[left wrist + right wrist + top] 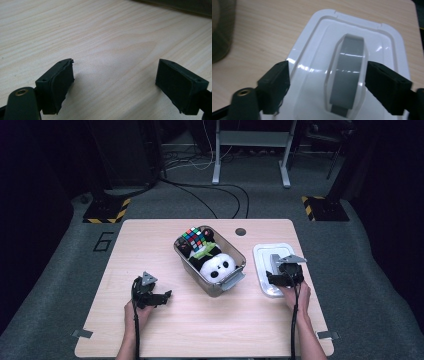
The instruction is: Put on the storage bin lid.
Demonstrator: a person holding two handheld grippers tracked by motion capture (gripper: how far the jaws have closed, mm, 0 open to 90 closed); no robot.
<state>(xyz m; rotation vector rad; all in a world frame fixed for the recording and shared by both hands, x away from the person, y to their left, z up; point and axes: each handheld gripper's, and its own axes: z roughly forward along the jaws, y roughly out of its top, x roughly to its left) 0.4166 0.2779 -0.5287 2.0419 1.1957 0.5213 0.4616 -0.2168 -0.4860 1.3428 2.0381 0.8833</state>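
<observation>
On the right side of the wooden table, the right gripper hangs over a white lid, jaws spread to either side of its grey handle, pads clear of it. At the left, the left gripper rests with jaws wide over bare wood. Between them stands a clear bin holding a plush panda and a puzzle cube

The lid runs off the bottom edge; the container is a blur.
</observation>
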